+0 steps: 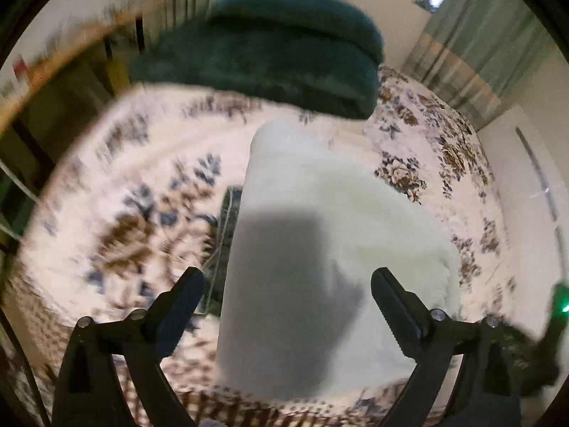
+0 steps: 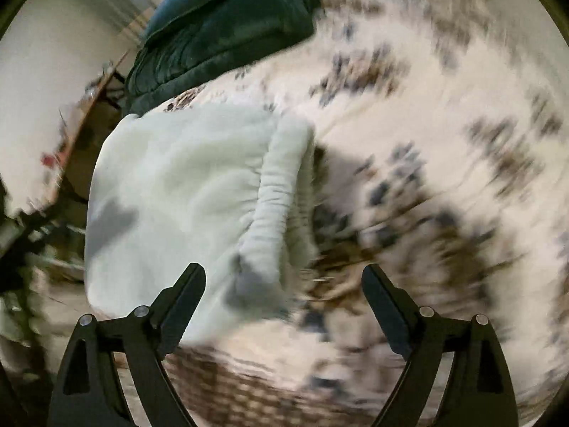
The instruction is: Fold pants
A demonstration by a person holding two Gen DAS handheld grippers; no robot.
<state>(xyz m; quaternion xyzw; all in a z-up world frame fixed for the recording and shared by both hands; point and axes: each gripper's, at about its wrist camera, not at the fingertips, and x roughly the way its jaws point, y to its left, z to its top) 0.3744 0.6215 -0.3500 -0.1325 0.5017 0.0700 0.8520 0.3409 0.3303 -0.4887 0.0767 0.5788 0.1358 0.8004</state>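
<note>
Pants (image 1: 338, 213) before dark green quilt (image 1: 270, 60)

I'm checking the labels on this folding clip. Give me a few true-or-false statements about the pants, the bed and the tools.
1. The pale white fleece pants lie on a floral-patterned bedspread. True.
2. The right tool grips the pants. False: its jaws stand open, holding nothing.
3. A dark green folded blanket lies beyond the pants. True.
4. The left tool is shut. False: it is open above the pants.

pale mint fleece pants (image 1: 330, 213), folded flat on floral bedspread, elastic waistband bunched
</note>
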